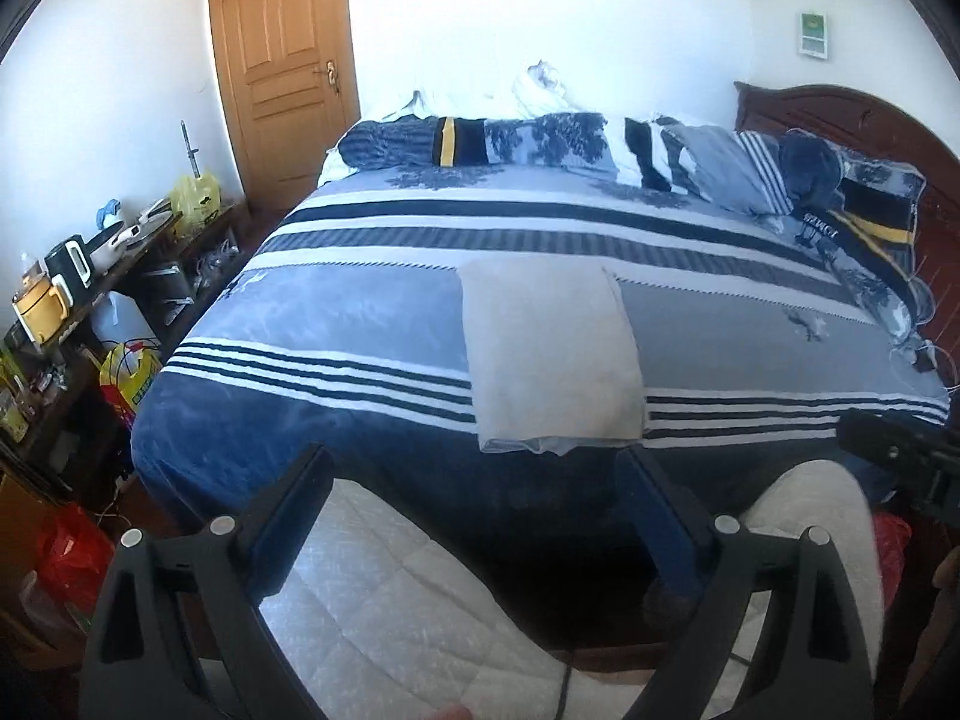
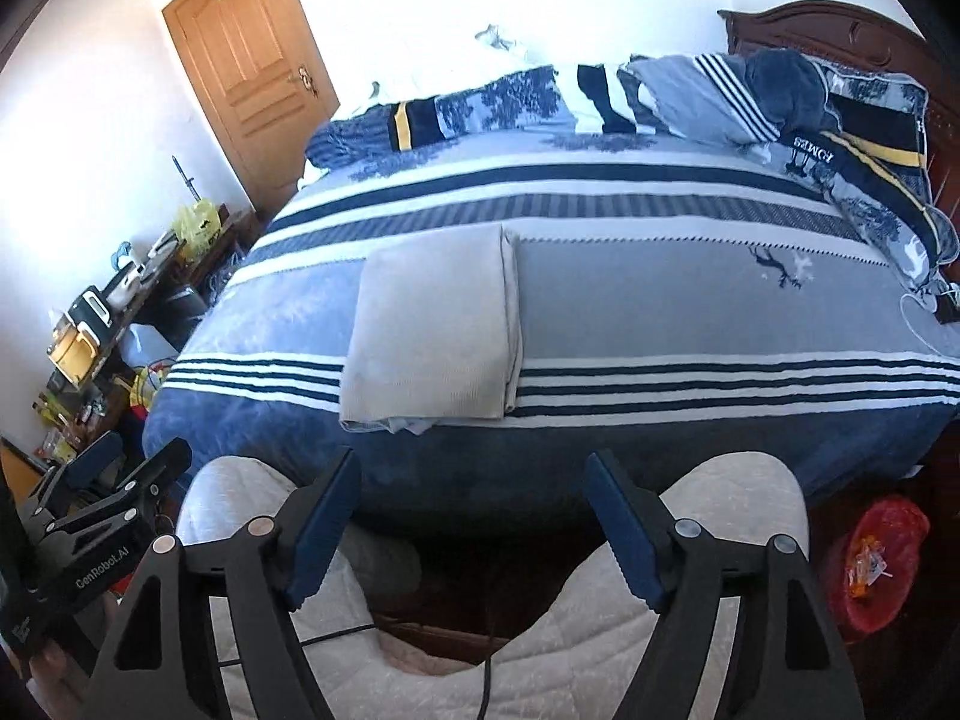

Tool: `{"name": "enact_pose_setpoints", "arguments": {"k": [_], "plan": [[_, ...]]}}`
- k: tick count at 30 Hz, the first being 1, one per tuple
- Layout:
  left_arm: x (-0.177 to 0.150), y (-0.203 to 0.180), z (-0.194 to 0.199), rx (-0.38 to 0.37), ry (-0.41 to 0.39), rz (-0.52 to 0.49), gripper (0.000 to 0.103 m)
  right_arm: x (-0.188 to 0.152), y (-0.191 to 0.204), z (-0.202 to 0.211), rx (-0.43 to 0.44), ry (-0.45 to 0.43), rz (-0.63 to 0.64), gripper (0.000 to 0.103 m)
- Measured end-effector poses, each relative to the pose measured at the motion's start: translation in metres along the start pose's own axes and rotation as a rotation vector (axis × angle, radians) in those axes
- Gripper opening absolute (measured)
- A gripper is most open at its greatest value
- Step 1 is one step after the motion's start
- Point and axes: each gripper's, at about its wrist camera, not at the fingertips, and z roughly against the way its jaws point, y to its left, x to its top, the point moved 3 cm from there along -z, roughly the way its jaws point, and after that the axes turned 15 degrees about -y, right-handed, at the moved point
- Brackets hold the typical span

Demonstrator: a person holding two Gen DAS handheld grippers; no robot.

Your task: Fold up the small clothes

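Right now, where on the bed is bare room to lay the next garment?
Bare blanket lies right of the folded beige cloth, out to the small deer print. A second free patch lies left of the cloth, toward the bed's left edge. The far edge is crowded with pillows and rolled bedding. Both grippers are open and hold nothing.

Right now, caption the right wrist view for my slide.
Open right gripper above a folded beige cloth on the striped bed.

Shelf clutter (image 1: 90, 276): too small for us to identify.
Right gripper (image 1: 906, 462): we see it cut off at the frame edge.
Pillow lettering (image 2: 810, 150): we cannot read it fully.
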Motion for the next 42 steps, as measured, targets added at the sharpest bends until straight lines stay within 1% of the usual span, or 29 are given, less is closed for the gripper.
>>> {"name": "enact_pose_setpoints", "arguments": {"k": [3, 7, 11, 19, 34, 42], "plan": [[0.007, -0.001, 0.011, -0.020, -0.001, 0.029, 0.095, 0.006, 0.008, 0.012, -0.015, -0.019, 0.013, 0.081], [0.015, -0.005, 0.020, -0.005, -0.041, -0.005, 0.095, 0.011, 0.016, 0.020, -0.008, -0.037, 0.039, 0.082], [0.015, -0.009, 0.026, -0.004, -0.046, -0.002, 0.095, 0.010, 0.023, 0.026, -0.003, -0.048, 0.064, 0.083], [0.014, -0.009, 0.024, 0.000, -0.042, -0.004, 0.095, 0.010, 0.024, 0.026, -0.011, -0.044, 0.072, 0.083], [0.009, -0.018, 0.027, -0.002, -0.051, -0.018, 0.095, 0.013, 0.035, 0.040, -0.036, -0.087, 0.117, 0.084], [0.009, -0.020, 0.030, 0.000, -0.049, -0.015, 0.095, 0.016, 0.034, 0.041, -0.045, -0.093, 0.118, 0.084]]}}
